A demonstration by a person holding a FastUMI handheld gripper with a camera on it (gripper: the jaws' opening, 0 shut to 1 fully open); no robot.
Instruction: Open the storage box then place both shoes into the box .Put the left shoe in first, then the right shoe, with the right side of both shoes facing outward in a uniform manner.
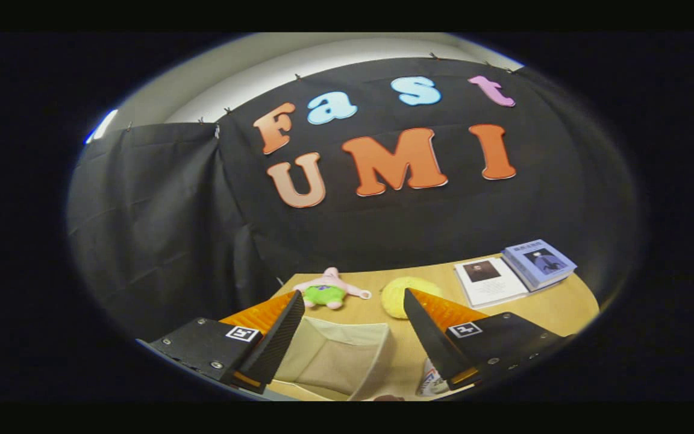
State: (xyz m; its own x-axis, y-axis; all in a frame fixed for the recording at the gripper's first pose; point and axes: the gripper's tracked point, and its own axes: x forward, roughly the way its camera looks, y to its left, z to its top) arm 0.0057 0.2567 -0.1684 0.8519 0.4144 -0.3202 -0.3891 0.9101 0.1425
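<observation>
While the gripper hangs above the table, its two fingers are spread wide apart w/ nothing held between them. Down in the gap between the fingers sits the box, a soft cloth one in a pale cream color. Its top is open and you can see its inside walls, which look bare from here. The box rests on the table, low and close under the fingers.

By the right finger, at the very bottom, a small bit of a shoe peeks out, white w/ some red and blue. It lies on the table just beside the box, outside it. Can't tell which shoe it is, left or right.

Past the fingers, further back on the table, there's a pink toy w/ green shorts lying flat. Near it, to the right, is a round yellow ball that looks fuzzy. Well off to the right are two books: a white book and a blue book, side by side and touching.
</observation>
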